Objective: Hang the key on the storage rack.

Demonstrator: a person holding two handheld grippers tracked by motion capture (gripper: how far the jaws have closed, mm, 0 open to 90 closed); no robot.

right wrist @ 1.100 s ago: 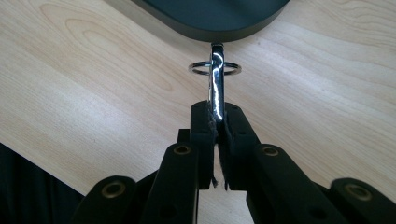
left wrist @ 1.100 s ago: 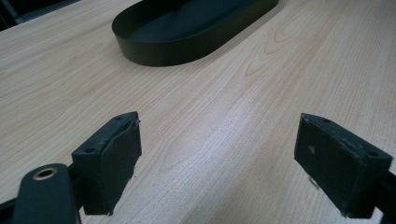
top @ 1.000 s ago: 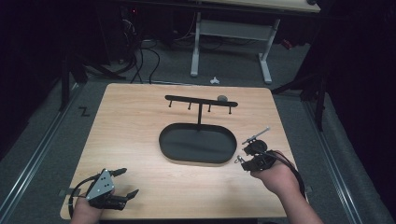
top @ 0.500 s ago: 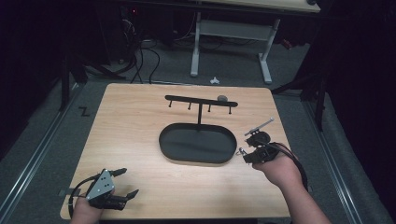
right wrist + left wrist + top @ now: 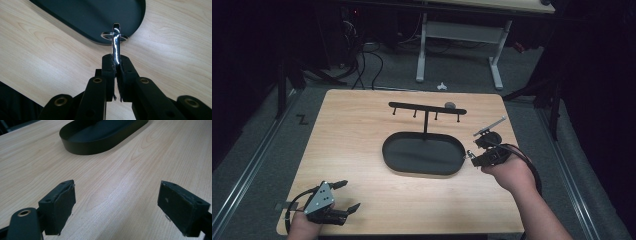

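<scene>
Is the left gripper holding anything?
No, the left gripper has its jaws wide apart above the bare table, with nothing between them.

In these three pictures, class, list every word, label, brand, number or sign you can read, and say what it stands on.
No readable text: none shows on the light wooden table, the black oval metal tray, the black T-shaped hook stand or the shiny metal clip with its key ring.
A dark zigzag mark on the grey floor looks like a "Z", but it is too small to tell.

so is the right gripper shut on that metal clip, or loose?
Shut on it: right gripper pads pinch the metal clip, whose ring hangs above the black tray rim.
</scene>
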